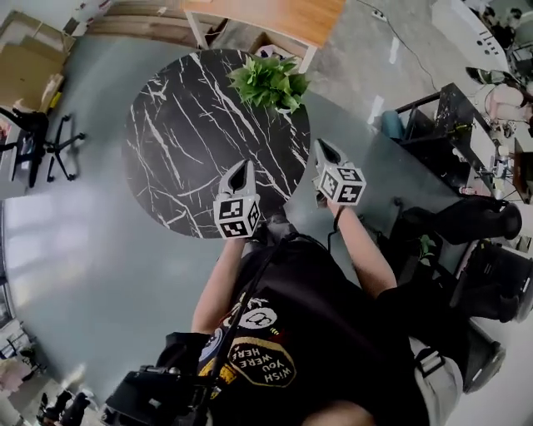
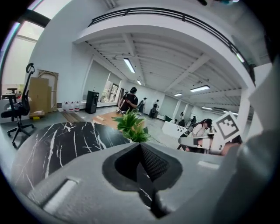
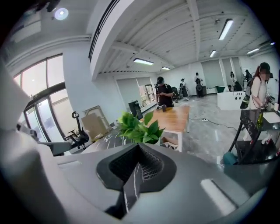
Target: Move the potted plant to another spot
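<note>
**Ana:** So what does the little green potted plant [image 1: 271, 81] look like?

**Ben:** Bushy. It has lots of smooth, pointy leaves. They hide most of the pot.

**Ana:** Which way does it stand?

**Ben:** Straight up, and the leaves fan out to all sides. It sits at the far edge of the round black table [image 1: 191, 141], the one with thin white lines like marble. That edge is next to the light wooden table [image 1: 279, 18].

**Ana:** Is the black top bumpy?

**Ben:** No, it is flat and smooth. The grey floor [image 1: 83, 241] is shiny.

**Ana:** And the two tools?

**Ben:** The grey left gripper [image 1: 242, 169] and the grey right gripper [image 1: 321, 148] are both pinched closed with nothing in them. Their dark pads look ribbed. Both point toward the plant from the near side of the table, well apart from it. Each one has a white cube with black squares on it.
</note>
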Motion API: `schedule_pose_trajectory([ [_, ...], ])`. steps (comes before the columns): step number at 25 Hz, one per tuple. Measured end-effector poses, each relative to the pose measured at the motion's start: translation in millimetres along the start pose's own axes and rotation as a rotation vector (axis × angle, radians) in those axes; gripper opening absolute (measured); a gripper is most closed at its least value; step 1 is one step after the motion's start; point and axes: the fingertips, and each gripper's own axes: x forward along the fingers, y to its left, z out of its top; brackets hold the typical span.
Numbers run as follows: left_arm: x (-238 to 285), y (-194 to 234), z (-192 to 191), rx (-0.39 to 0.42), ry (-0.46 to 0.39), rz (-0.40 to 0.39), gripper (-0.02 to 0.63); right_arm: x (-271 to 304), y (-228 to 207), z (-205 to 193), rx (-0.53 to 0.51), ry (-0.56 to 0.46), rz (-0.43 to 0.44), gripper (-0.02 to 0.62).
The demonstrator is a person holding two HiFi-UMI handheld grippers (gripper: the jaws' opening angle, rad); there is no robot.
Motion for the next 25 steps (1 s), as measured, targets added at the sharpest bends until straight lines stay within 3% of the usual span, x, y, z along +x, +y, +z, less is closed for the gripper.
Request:
schedule_pose_trajectory([
  [4, -3, -47, 19, 0.081, -0.023, -0.094, 0.005, -55, 44, -1, -0.015, -0.033, 0.001, 0.002],
  [9, -7, -84, 42, 0.188, -0.089, -0.152, 0.005, -70, 69, 15, -0.062, -0.087, 0.026, 0.002],
  [14, -16, -84, 36, 0.201, -0.081, -0.140, 0.005, -77, 81, 20, -0.114, -0.098, 0.040, 0.002],
  [25, -33, -81, 35, 0.197, -0.093, -0.124, 0.005, -86, 89, 17, -0.110, -0.104, 0.050, 0.002],
])
